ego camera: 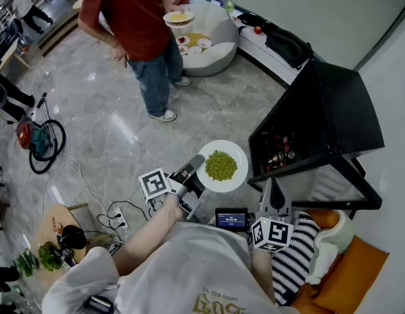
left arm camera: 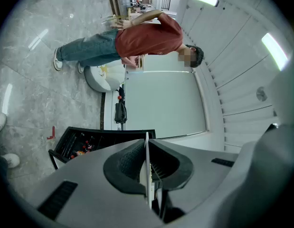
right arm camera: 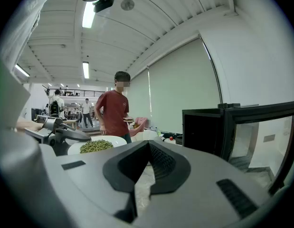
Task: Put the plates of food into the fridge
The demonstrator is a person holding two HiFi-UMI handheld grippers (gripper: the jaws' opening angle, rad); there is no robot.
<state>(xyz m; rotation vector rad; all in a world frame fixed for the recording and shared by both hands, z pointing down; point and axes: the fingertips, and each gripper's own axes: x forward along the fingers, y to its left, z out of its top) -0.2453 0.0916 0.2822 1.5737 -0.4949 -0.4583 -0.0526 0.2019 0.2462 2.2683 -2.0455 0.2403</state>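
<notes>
Left gripper [ego camera: 194, 169] clamps the near rim of the pea plate [ego camera: 237, 153].

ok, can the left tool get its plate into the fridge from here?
Probably yes: the fridge door stands open, with nothing between the plate in the left tool and the opening.

The head camera looks steeply down from above the wearer [ego camera: 189, 267], with the fridge [ego camera: 320, 116] to the right. The left gripper camera, rolled sideways, faces the fridge from farther off, while the right one sits level, near it. All three share the fridge and the red-shirted person [ego camera: 133, 18] beyond it.
</notes>
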